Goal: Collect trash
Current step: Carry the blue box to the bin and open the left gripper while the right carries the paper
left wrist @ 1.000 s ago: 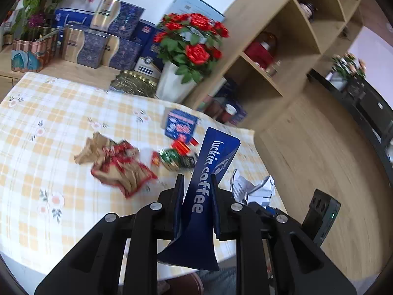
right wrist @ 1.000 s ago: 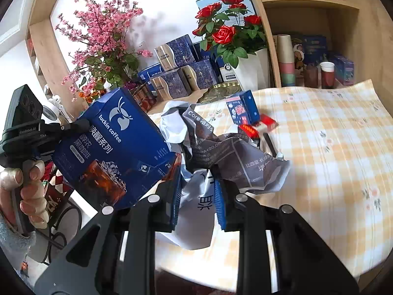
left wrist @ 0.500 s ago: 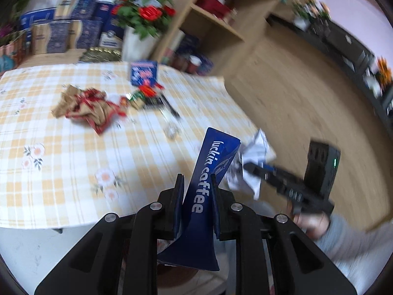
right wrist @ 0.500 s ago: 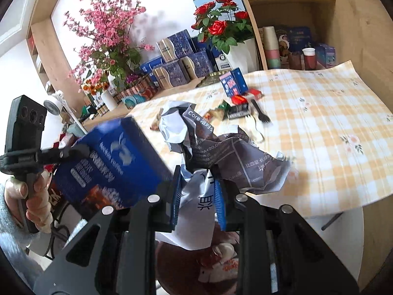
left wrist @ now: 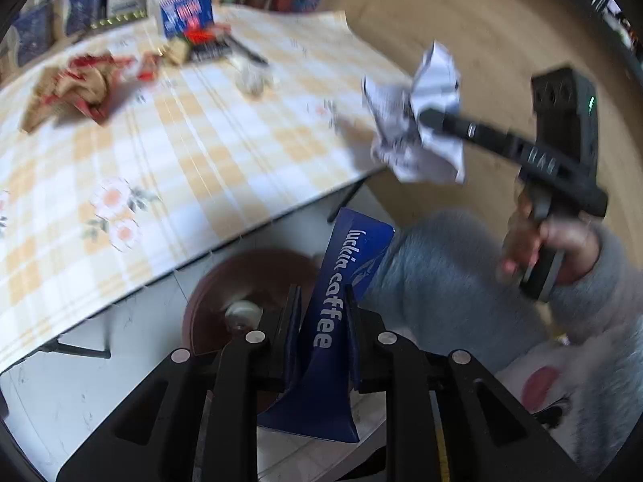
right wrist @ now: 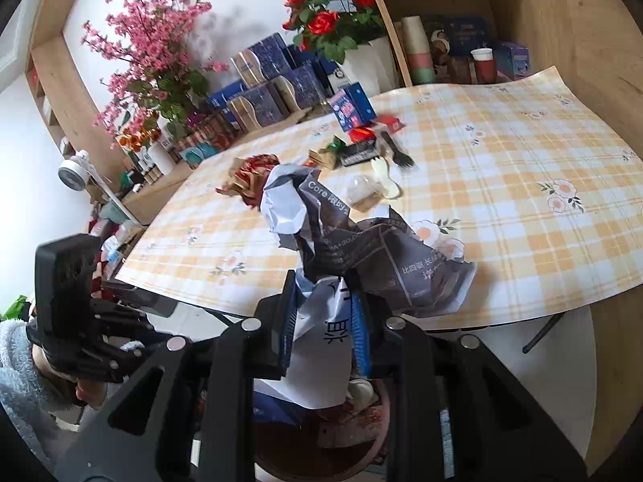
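My left gripper [left wrist: 321,305] is shut on a flattened blue coffee bag [left wrist: 341,281], held off the table's edge above a brown trash bin [left wrist: 249,281] on the floor. My right gripper [right wrist: 323,313] is shut on a crumpled white and grey paper wad [right wrist: 349,249], also past the table's near edge, over the same brown bin [right wrist: 341,442]. In the left wrist view the right gripper [left wrist: 426,116] shows at the right with the paper wad [left wrist: 414,120]. On the checked table [right wrist: 522,209] lie a red-brown wrapper [left wrist: 76,84], small wrappers [right wrist: 357,148], a fork and a clear plastic piece [right wrist: 363,195].
A small blue box [right wrist: 351,104] stands at the table's far side. Behind it are blue gift boxes [right wrist: 261,96], a vase of red roses [right wrist: 341,28], pink blossoms [right wrist: 152,52] and wooden shelves [right wrist: 462,52]. A person's grey fleece sleeve [left wrist: 442,273] crosses below the table edge.
My left gripper has swung down off the table's edge with the coffee bag, so the bin now lies below it. The right gripper has drawn back slightly with the paper wad.
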Motion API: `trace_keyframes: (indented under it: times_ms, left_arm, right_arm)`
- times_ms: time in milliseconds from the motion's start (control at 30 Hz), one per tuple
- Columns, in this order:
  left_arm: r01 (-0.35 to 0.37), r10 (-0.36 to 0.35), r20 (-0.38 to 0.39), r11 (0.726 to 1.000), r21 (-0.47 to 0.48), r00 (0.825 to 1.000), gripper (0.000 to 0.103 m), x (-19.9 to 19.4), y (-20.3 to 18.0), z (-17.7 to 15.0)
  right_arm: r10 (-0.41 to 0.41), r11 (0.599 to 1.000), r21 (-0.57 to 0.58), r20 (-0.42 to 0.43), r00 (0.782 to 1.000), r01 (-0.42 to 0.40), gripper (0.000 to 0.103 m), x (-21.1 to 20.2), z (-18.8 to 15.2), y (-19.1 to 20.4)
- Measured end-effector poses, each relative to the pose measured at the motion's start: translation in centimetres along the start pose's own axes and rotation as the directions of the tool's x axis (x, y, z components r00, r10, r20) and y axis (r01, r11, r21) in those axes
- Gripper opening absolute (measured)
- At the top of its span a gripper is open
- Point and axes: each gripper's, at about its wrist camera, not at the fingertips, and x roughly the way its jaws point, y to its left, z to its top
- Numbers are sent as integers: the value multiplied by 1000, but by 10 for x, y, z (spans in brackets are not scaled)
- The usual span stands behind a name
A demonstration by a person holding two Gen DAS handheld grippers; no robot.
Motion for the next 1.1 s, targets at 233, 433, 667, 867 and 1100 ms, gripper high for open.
trace_keyframes:
  times_ms: [233,433,667,867,1100]
  left_arm:
    - [-30,38,-158,998,56,987,20,59,8,-7]
    - [-64,91,-269,992,107,959,20,109,6,-18]
    - [-85,118,-347,990,110,930,27,150,4,-34]
    - [-89,95,-238,995,35,967,72,122,11,-22]
    - [-99,113,91,984,-150,989,90,18,22,-13]
  right_arm:
    - [-11,999,30,-17,1000,11,27,12,-1,-14]
    - [-13,999,40,-26,1000,14,27,16,-3,-19]
    - [-12,998,55,-22,1000,13,27,14,-2,-20]
    - [-16,998,64,-26,1000,17,27,12,-5,-23]
    - [8,998,60,-46,999,-5,27,13,-12,-12]
